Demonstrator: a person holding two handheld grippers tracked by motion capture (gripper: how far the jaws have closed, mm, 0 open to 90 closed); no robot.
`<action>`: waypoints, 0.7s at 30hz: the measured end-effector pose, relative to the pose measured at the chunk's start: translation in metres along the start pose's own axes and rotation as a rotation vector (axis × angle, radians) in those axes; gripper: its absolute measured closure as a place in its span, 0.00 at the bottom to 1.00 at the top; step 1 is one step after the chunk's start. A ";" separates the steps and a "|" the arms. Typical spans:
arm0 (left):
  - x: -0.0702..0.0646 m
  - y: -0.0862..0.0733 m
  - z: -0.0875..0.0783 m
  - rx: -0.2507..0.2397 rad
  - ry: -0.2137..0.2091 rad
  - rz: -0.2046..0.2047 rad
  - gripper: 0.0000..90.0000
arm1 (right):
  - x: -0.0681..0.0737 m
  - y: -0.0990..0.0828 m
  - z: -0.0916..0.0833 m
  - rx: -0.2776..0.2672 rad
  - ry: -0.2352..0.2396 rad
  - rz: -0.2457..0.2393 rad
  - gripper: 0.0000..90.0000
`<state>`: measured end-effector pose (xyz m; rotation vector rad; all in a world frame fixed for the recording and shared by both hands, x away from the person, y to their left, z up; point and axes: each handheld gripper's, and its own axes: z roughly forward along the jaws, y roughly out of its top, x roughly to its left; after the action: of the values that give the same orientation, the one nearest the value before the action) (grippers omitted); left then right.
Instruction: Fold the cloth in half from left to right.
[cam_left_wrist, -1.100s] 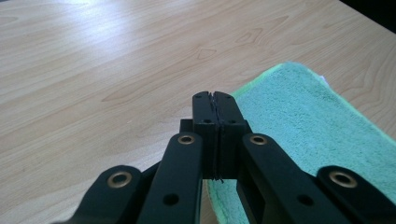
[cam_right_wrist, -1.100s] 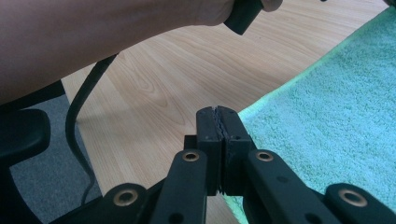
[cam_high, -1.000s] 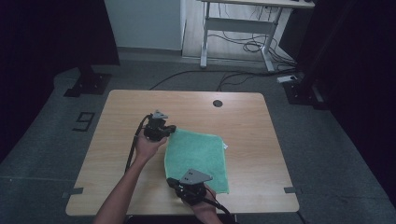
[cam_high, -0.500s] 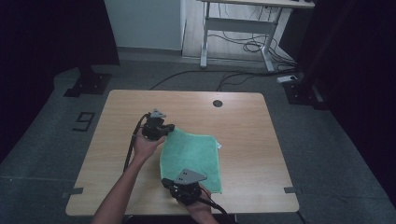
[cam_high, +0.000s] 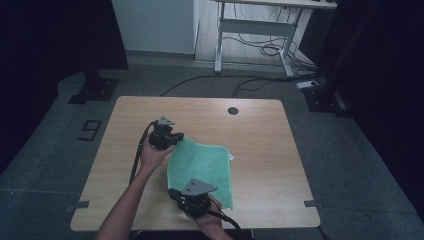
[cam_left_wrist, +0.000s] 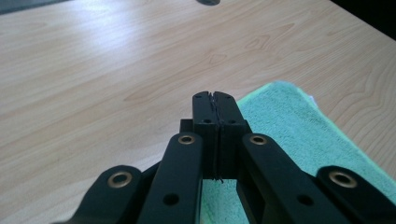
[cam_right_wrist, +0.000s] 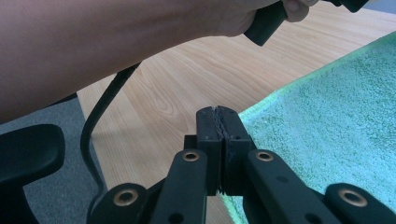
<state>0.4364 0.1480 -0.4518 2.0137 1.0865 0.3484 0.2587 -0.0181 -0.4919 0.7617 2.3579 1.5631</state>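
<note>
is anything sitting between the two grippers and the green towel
Nothing visible is. The left gripper is at the far left corner of the green towel and the right gripper at its near left corner, both with jaws shut right at the cloth's edge on the bare table.

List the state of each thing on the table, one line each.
Green towel: lying flat, folded, on the table.
Left gripper: shut, at the towel's far left corner; hold on cloth unclear.
Right gripper: shut, at the towel's near left edge; hold unclear.
</note>
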 end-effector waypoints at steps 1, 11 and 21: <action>0.001 0.001 -0.002 -0.005 0.002 -0.003 0.99 | 0.000 0.001 0.001 0.001 0.000 -0.002 0.98; 0.006 0.010 -0.019 -0.037 0.006 -0.005 0.99 | 0.010 0.019 -0.001 -0.033 0.016 -0.037 0.98; 0.009 0.008 -0.019 -0.021 0.011 -0.010 0.99 | 0.008 0.013 0.005 -0.015 0.020 -0.028 0.98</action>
<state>0.4358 0.1627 -0.4349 1.9891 1.0950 0.3650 0.2583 -0.0059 -0.4813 0.7105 2.3580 1.5829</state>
